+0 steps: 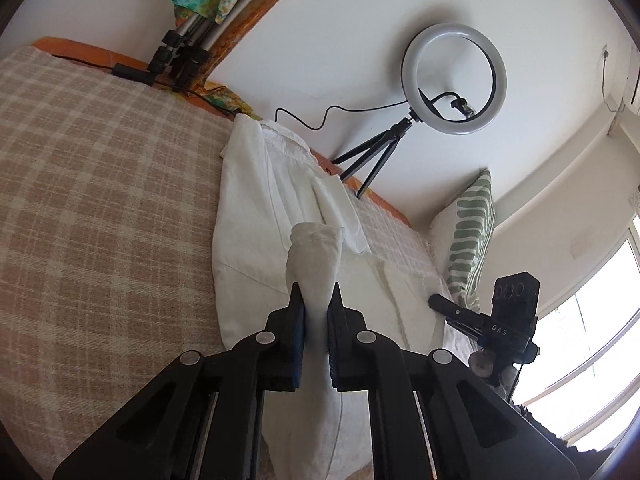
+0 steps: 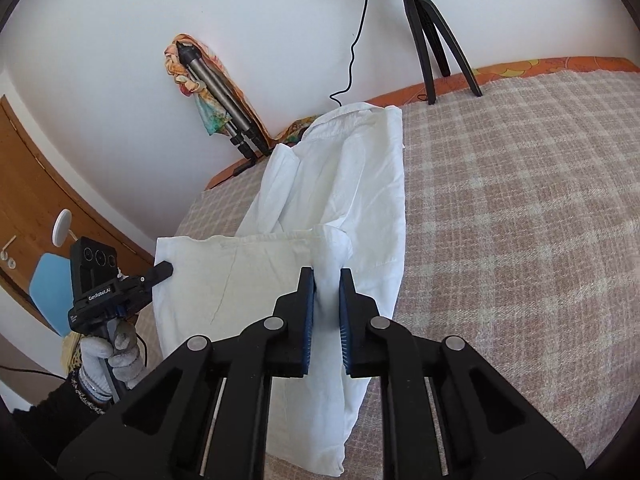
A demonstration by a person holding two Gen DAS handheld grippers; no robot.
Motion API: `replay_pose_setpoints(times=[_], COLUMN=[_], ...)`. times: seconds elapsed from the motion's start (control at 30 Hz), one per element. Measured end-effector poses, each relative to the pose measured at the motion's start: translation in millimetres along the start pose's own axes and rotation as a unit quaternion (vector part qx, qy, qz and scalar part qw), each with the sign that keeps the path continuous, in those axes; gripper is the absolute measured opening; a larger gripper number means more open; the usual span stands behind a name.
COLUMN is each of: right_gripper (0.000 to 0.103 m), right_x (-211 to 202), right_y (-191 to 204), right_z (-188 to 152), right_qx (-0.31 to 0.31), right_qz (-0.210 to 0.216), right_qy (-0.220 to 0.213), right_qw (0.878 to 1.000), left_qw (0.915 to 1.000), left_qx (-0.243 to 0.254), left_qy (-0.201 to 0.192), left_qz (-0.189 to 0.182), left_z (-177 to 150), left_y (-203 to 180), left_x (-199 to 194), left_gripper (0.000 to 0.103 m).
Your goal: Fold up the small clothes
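A white shirt [image 1: 256,208] lies lengthwise on the checked bed cover [image 1: 100,184], collar toward the wall. My left gripper [image 1: 316,300] is shut on a bunched corner of the shirt's near hem and holds it lifted. My right gripper [image 2: 328,284] is shut on the other hem corner of the white shirt [image 2: 352,184], also lifted. The hem stretches between the two grippers. The left gripper shows in the right wrist view [image 2: 162,270], gripping the cloth's left corner. The right gripper shows in the left wrist view [image 1: 436,302] at the cloth's right edge.
A ring light on a small tripod [image 1: 454,80] stands on the bed by the wall. A larger folded tripod [image 2: 224,104] with a coloured scarf leans on the wall. A green-striped pillow [image 1: 472,236] lies at the right. A wooden door [image 2: 36,200] is left.
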State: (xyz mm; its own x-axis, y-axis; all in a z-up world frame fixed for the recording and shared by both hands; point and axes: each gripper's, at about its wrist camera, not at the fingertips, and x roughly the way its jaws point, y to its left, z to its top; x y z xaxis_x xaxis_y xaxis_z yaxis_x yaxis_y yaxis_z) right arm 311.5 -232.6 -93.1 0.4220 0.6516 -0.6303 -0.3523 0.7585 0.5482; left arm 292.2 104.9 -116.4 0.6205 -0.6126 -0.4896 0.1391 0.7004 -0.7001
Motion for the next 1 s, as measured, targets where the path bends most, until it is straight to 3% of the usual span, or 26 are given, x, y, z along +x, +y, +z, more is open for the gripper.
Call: replay_pose_setpoints(times=[0.17,0.23,0.3,0.4,0.6,0.77,0.9,1.0], right_gripper=[0.018,0.029,0.044,0.044,0.044,0.044,0.044,0.044], right_x=[38,38,25,0,-35,-21,10,34], right_y=[-17,-20,-23,-26,-8,28,44,36], right_z=[1,4,6,2,-25,-34,-36,-34], right_qx=[0.021,0.018,0.023,0.028,-0.011,-0.08,-0.12,-0.13], right_qz=[-0.032,-0.043,-0.047,-0.031,-0.039,-0.023,-0.044,-0.093], right_qy=[0.053,0.058,0.046,0.038,0.026,0.034,0.051,0.062], right_qw=[0.998,0.997,0.998,0.998,0.999,0.996,0.99,0.985], left_qw=[0.9971,0.9951,0.993,0.9883,0.9888,0.9853,0.9802,0.9758], left_qx=[-0.011,0.001,0.015,0.034,0.089,0.144,0.159,0.163], left_qy=[0.047,0.053,0.044,0.013,-0.011,0.038,0.078,0.098], left_qz=[0.058,0.084,0.109,0.148,0.119,0.083,0.089,0.109], left_z=[-3,-2,1,5,-2,-22,-37,-43], left_y=[18,17,13,2,-40,-73,-76,-67], left_x=[31,31,23,4,-8,24,53,69], left_gripper=[0.009,0.018,0.022,0.022,0.022,0.022,0.022,0.022])
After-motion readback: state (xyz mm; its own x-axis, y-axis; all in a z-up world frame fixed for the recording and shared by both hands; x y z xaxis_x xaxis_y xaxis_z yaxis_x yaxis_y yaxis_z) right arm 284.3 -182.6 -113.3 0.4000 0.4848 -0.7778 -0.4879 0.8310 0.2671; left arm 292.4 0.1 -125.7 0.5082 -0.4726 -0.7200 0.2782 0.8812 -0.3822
